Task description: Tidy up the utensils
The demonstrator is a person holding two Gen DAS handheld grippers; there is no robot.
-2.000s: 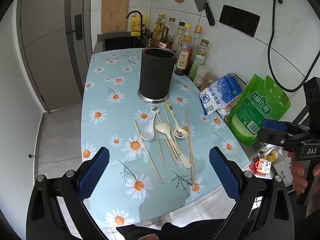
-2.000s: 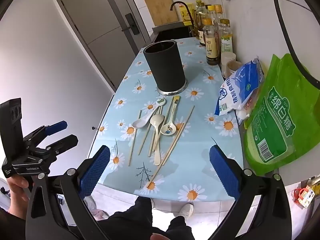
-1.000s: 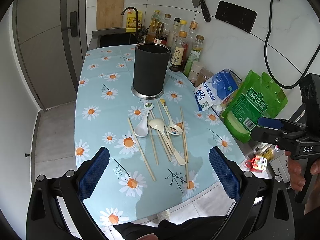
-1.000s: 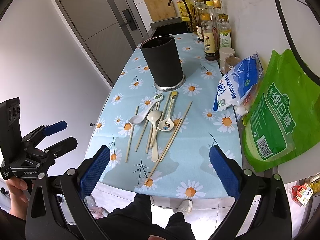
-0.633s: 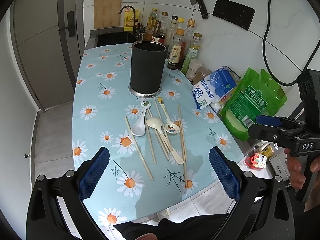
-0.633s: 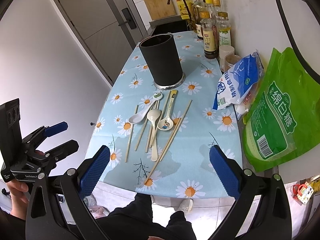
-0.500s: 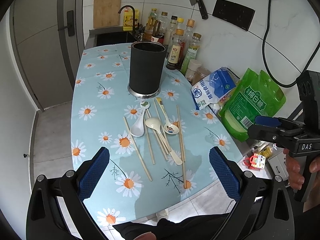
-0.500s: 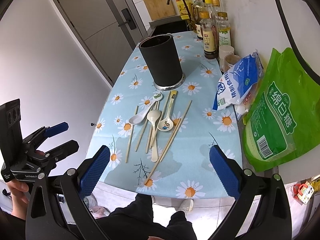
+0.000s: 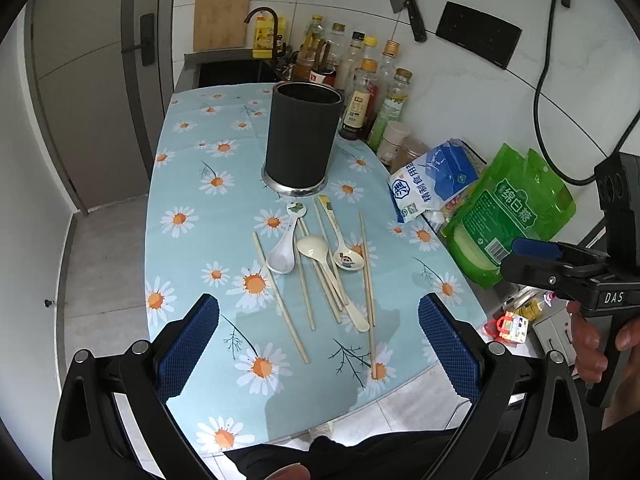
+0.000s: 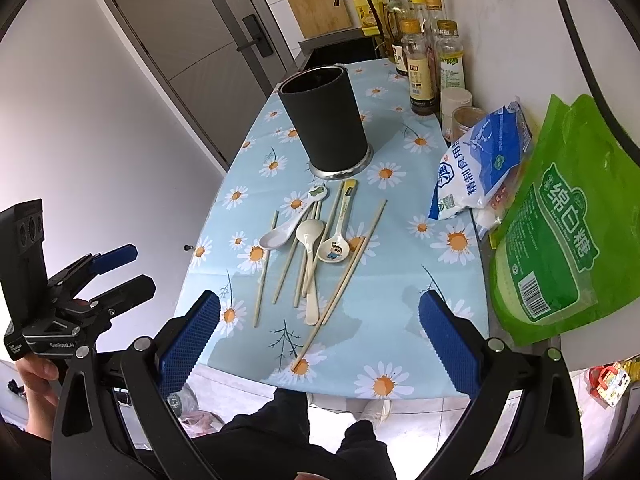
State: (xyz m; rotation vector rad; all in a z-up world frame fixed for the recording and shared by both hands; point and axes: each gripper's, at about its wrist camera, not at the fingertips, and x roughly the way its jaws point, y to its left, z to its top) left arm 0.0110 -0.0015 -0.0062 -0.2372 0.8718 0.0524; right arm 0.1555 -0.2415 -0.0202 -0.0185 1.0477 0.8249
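A tall black utensil holder (image 9: 302, 140) (image 10: 326, 124) stands upright on the daisy-print table (image 9: 192, 248). In front of it lie a white spoon (image 9: 285, 246) (image 10: 286, 228), a cream spoon (image 9: 324, 264) (image 10: 310, 256), a cartoon-print spoon (image 9: 343, 250) (image 10: 338, 240) and several wooden chopsticks (image 9: 366, 280) (image 10: 344, 280). My left gripper (image 9: 318, 348) is open and empty, held above the table's near edge. My right gripper (image 10: 318, 336) is open and empty, also above the near edge. Each gripper shows in the other's view: the right one (image 9: 560, 264), the left one (image 10: 104, 276).
Sauce bottles (image 9: 372, 88) and jars (image 9: 400, 140) line the wall behind the holder. A blue-white bag (image 9: 432, 180) (image 10: 480, 160) and a green bag (image 9: 516, 208) (image 10: 560, 216) lie at the table's right side. A sink (image 9: 236, 72) is at the far end.
Both grippers have drifted slightly, so the table sits a little differently in view. Both stay open. The utensils have not moved.
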